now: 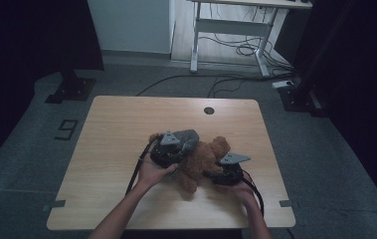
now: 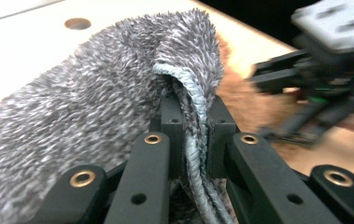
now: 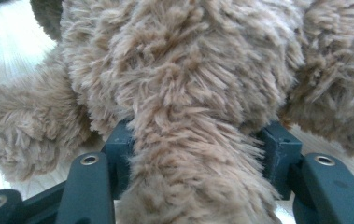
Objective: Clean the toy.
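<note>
A brown teddy bear [image 1: 203, 162] lies on the pale wooden desk [image 1: 111, 134], a little right of its middle and toward the near edge, with one leg pointing to the person's side. A grey fluffy cloth [image 1: 190, 139] lies over the bear's left part. The left gripper [image 1: 172, 149] sits at that cloth, held from below by the left hand [image 1: 152, 172]; in the left gripper view its jaws are pressed almost together on the cloth's stitched hem [image 2: 194, 116], which runs down between the two pads while the rest of the cloth [image 2: 81, 107] bulges out to the left. The same view shows brown fur [image 2: 244, 100] just behind the cloth and, farther off and blurred, the other gripper. The right gripper [image 1: 226, 172] rests against the bear's right side, with the right hand [image 1: 243, 191] behind it. In the right gripper view a thick plush limb [image 3: 188, 154] fills the gap between the jaws, which stand about half open and press into the fur on both sides (the pile bulges over them). A round hole [image 1: 209, 110] shows near the desk's far edge.
</note>
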Motion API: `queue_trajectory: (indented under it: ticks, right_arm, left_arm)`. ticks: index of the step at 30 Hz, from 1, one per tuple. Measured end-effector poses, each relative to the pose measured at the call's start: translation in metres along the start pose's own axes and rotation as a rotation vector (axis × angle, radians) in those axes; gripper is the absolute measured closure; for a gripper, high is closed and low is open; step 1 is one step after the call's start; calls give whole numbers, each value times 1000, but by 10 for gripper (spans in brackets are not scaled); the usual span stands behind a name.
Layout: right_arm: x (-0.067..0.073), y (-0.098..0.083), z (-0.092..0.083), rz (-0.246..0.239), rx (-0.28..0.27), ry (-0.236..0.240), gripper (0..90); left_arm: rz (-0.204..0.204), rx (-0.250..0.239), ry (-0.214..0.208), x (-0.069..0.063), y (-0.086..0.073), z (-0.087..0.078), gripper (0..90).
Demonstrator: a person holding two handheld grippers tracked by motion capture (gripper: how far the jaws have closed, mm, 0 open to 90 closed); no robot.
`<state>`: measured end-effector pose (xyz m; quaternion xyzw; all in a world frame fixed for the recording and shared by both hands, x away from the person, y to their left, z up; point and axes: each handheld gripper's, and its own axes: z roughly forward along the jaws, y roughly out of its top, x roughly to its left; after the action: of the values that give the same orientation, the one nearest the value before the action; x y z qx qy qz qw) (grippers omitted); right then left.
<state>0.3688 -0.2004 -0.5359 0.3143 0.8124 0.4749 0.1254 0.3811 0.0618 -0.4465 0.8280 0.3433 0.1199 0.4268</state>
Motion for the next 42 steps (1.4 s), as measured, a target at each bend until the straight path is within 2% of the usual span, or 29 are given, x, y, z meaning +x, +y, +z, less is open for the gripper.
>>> queue_trajectory:
  ticks: [2,5,10,14,17,20,21,24,25,28,30,33,36,40,42]
  right_arm:
    - [-1,-3,-1,7,-14,9,440]
    - [0,-4,-2,-2,-15,21,451]
    - [1,-4,-1,-5,-13,23,454]
    - [0,-5,-2,5,-12,22,459]
    - [0,-5,-2,13,-14,26,460]
    - [0,-5,-2,12,-13,25,460]
    - [-1,-6,-2,14,-13,24,460]
    - [-1,-6,-2,18,-13,24,461]
    - [0,-5,-2,16,-14,22,461]
    - [-1,-6,-1,23,-18,25,461]
    - [-1,-6,-1,29,-20,24,462]
    - [-2,-6,-1,31,-20,24,461]
    - [-3,-6,-1,36,-23,27,461]
    - [-3,-6,-1,35,-22,26,461]
    - [-3,-6,-1,37,-23,27,461]
  left_arm:
    - [-42,5,8,10,-7,5,812]
    - [-95,-18,-21,22,-17,-2,817]
    - [-103,-49,-15,27,-25,-22,818]
    - [-104,-90,29,33,-31,-43,819]
    - [-125,-90,43,43,-39,-55,818]
    - [-149,-72,79,53,-49,-61,819]
    - [-157,-57,95,58,-53,-61,819]
    - [-230,-46,50,73,-68,-56,818]
    - [-237,-43,52,75,-70,-55,818]
    - [-242,-18,91,82,-74,-53,818]
    - [-258,-2,99,89,-79,-52,818]
    - [-273,35,138,96,-88,-47,819]
    - [-289,52,137,101,-96,-40,819]
    - [-282,86,160,104,-102,-33,819]
    - [-288,97,159,106,-105,-31,817]
